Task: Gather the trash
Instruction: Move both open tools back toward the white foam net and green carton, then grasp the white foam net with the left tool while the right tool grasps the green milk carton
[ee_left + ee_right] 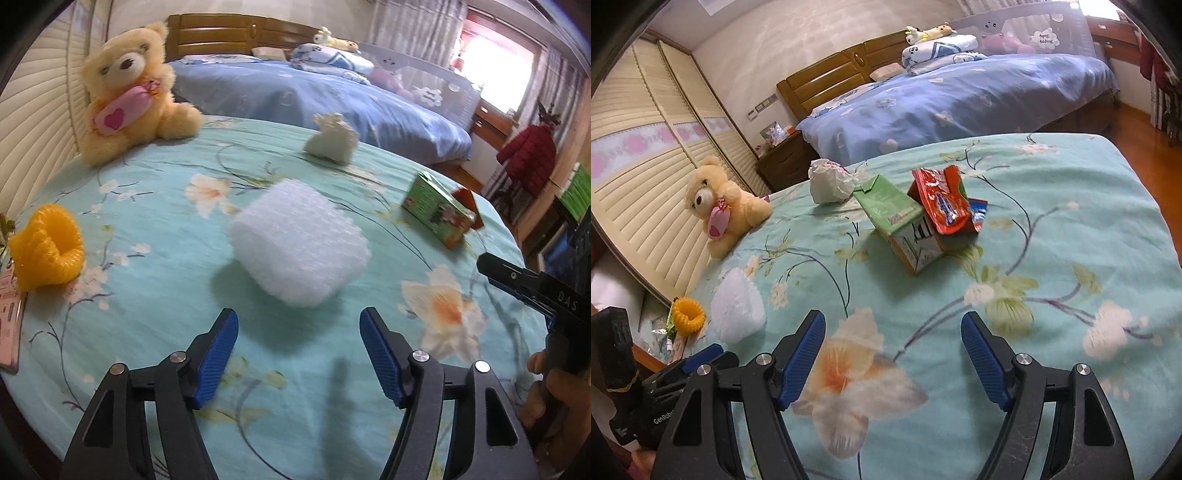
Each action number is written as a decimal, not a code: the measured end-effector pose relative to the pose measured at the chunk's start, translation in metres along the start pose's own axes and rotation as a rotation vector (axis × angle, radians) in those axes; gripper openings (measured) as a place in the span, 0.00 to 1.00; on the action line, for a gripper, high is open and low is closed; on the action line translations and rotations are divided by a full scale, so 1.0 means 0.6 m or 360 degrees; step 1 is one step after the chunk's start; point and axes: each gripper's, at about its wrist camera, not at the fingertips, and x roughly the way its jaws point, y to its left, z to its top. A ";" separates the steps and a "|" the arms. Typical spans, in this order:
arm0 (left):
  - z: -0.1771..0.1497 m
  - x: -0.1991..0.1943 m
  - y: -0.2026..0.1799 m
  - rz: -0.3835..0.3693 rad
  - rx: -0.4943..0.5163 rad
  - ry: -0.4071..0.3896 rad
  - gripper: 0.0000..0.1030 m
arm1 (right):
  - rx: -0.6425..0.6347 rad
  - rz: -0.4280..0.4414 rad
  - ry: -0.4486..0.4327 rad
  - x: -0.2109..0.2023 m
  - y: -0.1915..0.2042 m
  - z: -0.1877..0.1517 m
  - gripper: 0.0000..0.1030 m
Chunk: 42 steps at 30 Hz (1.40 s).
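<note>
Nothing is collected yet, as far as these views show: every piece of trash lies loose on the floral sheet (147,229), and no bin or bag is in sight.

Your left gripper (299,325) is released, its jaws apart with nothing between them, and it points at the white foam wad (299,243) just ahead at frame centre. That looks like your first pick. Your right gripper (894,328) is also released and empty, hovering over bare sheet.

Still to gather: the green carton (897,225) and the red wrapper (942,203) leaning on it, in the upper middle of the right view; the crumpled tissue (827,184) beyond them; and the orange mesh ring (48,247) at the left edge of the left view.

The teddy (125,88) at upper left is probably no trash.
</note>
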 end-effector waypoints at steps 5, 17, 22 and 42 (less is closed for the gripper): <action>0.020 0.018 0.018 -0.0007 -0.0063 0.0001 0.70 | -0.0009 0.0012 0.0007 0.027 0.002 0.019 0.75; 0.063 0.076 0.012 -0.0015 -0.0048 0.0011 0.71 | -0.0034 0.0007 0.0021 0.068 0.004 0.054 0.75; 0.071 0.092 0.011 -0.0005 -0.0039 0.0014 0.68 | -0.0082 -0.0020 0.0037 0.081 0.012 0.058 0.70; 0.051 0.062 0.045 -0.0088 -0.0050 0.0004 0.40 | -0.0196 -0.0111 0.0032 0.079 0.041 0.057 0.63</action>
